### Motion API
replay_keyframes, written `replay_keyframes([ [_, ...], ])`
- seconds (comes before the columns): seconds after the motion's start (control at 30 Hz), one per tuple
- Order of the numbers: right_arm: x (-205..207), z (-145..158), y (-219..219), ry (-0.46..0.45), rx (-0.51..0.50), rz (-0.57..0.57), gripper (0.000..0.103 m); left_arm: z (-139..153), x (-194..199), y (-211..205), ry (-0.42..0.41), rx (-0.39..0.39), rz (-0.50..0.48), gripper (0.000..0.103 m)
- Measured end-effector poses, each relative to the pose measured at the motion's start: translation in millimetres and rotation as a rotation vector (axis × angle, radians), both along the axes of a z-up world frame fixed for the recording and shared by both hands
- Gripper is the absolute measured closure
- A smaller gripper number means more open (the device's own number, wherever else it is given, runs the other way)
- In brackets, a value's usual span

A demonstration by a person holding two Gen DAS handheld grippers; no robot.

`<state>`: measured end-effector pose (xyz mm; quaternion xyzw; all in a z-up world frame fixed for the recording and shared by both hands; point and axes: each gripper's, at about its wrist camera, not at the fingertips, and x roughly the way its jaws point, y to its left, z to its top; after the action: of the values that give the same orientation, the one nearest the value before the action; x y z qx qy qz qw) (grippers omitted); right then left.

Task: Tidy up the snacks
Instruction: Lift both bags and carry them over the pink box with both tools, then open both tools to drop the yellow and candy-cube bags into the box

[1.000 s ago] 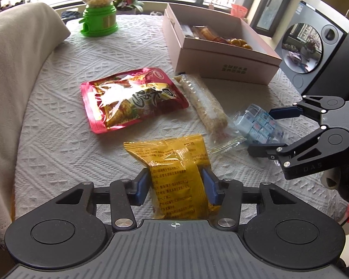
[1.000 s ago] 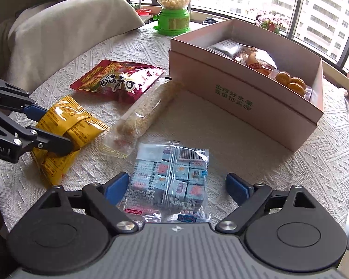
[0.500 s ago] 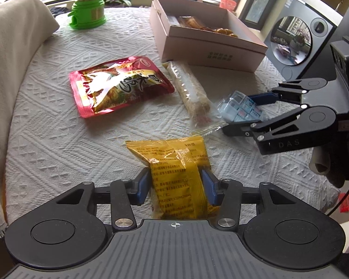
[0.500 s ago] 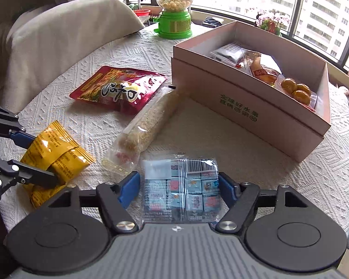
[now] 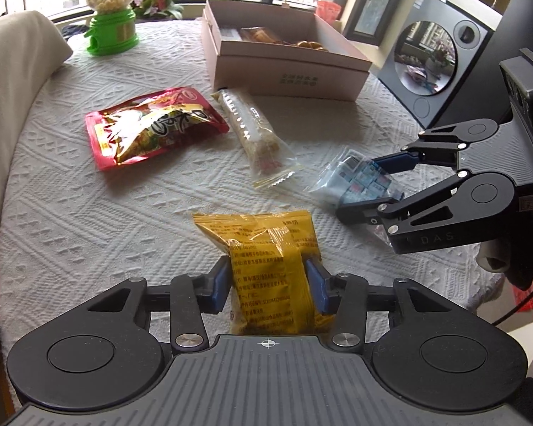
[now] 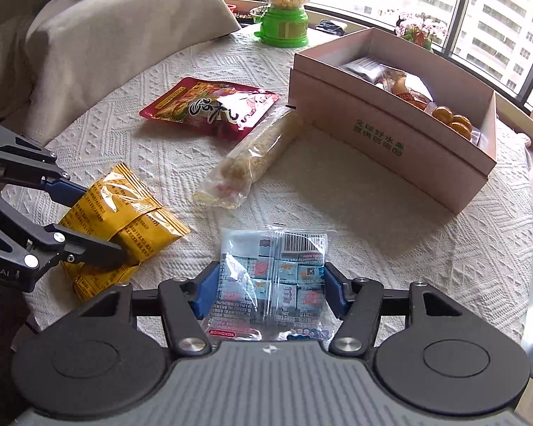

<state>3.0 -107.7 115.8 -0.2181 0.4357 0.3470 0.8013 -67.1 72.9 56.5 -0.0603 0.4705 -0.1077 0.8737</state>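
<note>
White tablecloth (image 5: 71, 213) | my left gripper (image 5: 268, 285) pinches yellow packet (image 5: 266, 266), lower centre | right gripper (image 6: 272, 289) pinches blue candy bag (image 6: 273, 280) | box (image 6: 391, 142) upper right partly filled | red pouch (image 5: 152, 124), long bar (image 5: 256, 135) remain.

Bright window (image 6: 486, 10) daylight, soft shadows, sharp focus, fisheye-bent edges

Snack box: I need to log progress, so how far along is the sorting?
Done: the box already holds a few wrapped snacks. In hand: the left tongs grip the yellow packet, and the right tongs grip the blue candy pack. Left: the red pouch and the clear-wrapped bar lie on the tablecloth.
</note>
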Motion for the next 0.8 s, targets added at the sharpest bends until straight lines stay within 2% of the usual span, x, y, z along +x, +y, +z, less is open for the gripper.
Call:
replay_keyframes([
  [0.13, -6, 10, -8, -0.001, 0.000, -0.005, 0.043, 19, -7, 6, -0.047, -0.040, 0.014, 0.052],
  [0.27, -2, 33, -20, -0.024, 0.032, -0.018, 0.044, 60, 8, 12, -0.148, -0.061, 0.032, 0.053],
  [0.37, 13, 60, -30, -0.068, 0.084, -0.042, 0.044, 97, 40, 11, -0.272, -0.071, 0.034, 0.053],
  [0.43, 30, 79, -35, -0.137, 0.117, -0.072, 0.044, 115, 72, 12, -0.350, -0.104, 0.041, 0.052],
  [0.5, 52, 92, -37, -0.210, 0.141, -0.111, 0.044, 124, 112, 11, -0.376, -0.135, 0.034, 0.052],
  [0.63, 106, 94, -28, -0.250, 0.158, -0.178, 0.044, 111, 204, 2, -0.332, -0.175, -0.003, 0.052],
  [0.7, 131, 84, -21, -0.232, 0.145, -0.191, 0.043, 89, 249, 1, -0.237, -0.184, 0.024, 0.052],
  [0.77, 158, 65, -12, -0.179, 0.100, -0.190, 0.043, 64, 281, -1, -0.132, -0.177, 0.071, 0.052],
  [0.8, 165, 58, -10, -0.164, 0.079, -0.205, 0.042, 52, 290, -2, -0.109, -0.160, 0.077, 0.052],
])
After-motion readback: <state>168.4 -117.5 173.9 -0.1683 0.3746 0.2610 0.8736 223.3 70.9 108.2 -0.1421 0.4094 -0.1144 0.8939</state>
